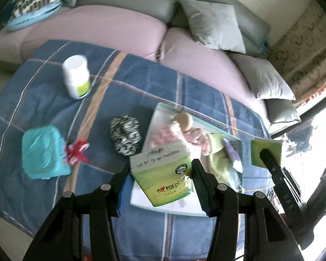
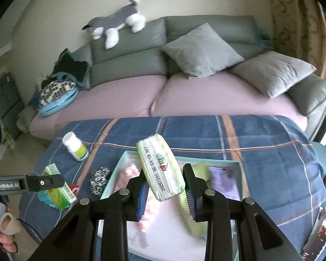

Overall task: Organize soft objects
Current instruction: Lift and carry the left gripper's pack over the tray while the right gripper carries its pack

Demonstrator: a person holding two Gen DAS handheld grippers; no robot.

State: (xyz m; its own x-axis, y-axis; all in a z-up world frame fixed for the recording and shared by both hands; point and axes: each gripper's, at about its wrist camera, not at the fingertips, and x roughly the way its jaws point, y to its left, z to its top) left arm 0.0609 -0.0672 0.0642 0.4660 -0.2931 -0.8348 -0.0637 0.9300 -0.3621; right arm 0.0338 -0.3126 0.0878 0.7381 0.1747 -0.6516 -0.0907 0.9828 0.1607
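My left gripper (image 1: 160, 169) is shut on a green tissue pack (image 1: 163, 171) and holds it over the left part of the pale tray (image 1: 154, 117). My right gripper (image 2: 164, 178) is shut on a second green tissue pack (image 2: 160, 169) and holds it above the same tray (image 2: 117, 165). The right gripper and its pack also show at the right of the left wrist view (image 1: 266, 154). In the tray lie a doll in pink cloth (image 1: 184, 126), a green cloth (image 2: 197, 169) and a purple cloth (image 2: 223, 180). A black-and-white soft ball (image 1: 125, 136) lies on the blanket left of the tray.
A blue plaid blanket (image 1: 43, 100) covers the table. On it stand a white bottle (image 1: 76, 76), a teal wipes pack (image 1: 43, 152) and a red bow (image 1: 77, 151). Behind is a sofa with grey cushions (image 2: 202, 50) and a plush dog (image 2: 117, 21).
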